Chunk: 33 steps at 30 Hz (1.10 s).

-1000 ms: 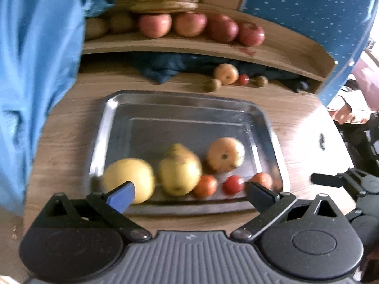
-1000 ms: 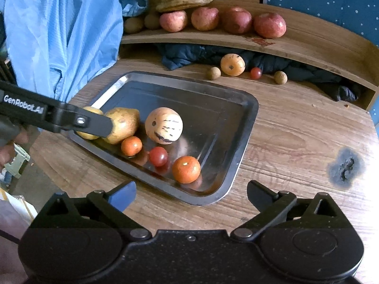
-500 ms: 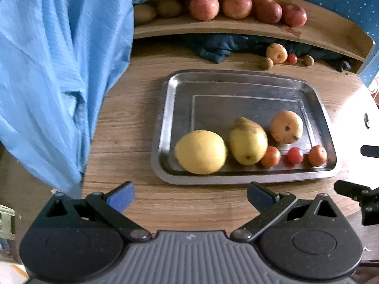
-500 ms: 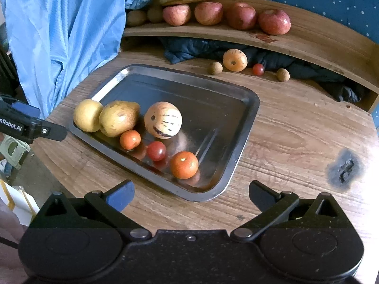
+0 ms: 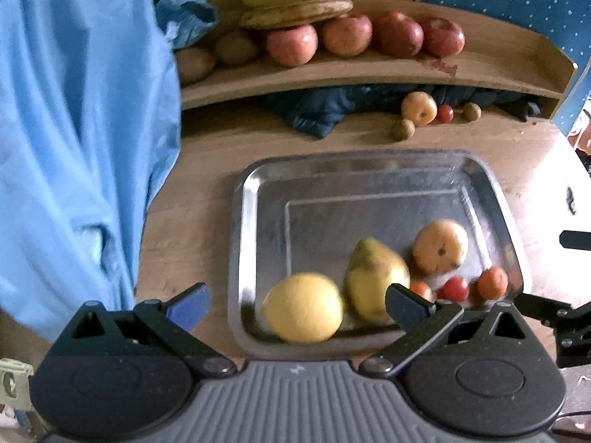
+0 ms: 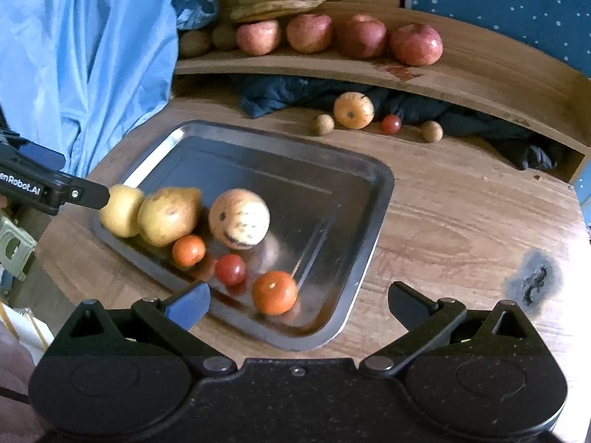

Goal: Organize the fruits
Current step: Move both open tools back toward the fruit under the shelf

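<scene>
Left tongs [image 5: 295, 304] agape over lemon [image 5: 303, 308] (blurred); tray [image 5: 243, 221]

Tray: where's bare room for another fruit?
The far half of the tray, behind the pale round fruit, is bare. The near edge is crowded: lemon, pear, orange and small red fruits.

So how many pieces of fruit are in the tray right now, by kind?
Lemon: 1
Pear: 1
Pale round fruit: 1
Oranges: 2
Tomato: 1
Total in the tray: 6
</scene>
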Motion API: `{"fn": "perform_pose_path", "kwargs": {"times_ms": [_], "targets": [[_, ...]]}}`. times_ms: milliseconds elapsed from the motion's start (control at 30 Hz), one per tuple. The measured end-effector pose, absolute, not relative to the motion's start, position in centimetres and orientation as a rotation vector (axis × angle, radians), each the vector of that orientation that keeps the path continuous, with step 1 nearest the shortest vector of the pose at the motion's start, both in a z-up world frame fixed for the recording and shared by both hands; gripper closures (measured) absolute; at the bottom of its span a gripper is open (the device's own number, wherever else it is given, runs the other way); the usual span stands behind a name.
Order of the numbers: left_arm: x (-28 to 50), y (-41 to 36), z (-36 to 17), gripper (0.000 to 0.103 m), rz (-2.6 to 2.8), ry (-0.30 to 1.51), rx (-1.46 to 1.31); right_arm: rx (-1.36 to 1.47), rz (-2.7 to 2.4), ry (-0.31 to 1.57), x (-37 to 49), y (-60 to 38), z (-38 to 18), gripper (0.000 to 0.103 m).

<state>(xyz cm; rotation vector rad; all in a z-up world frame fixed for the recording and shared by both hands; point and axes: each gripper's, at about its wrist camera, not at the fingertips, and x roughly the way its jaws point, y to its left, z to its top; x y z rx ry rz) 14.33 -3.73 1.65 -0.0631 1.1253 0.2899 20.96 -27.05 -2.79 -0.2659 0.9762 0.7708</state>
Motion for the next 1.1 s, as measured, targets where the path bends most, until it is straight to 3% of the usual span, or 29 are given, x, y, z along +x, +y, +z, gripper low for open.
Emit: {"fn": "perform_pose_path", "kwargs": {"times_ms": [1100], "targets": [[27.9, -5.0, -1.2, 0.000, 0.093, 1.096, -0.035, -0.298, 0.580, 0.980, 30.3, -23.5, -1.9, 0.001]]}}
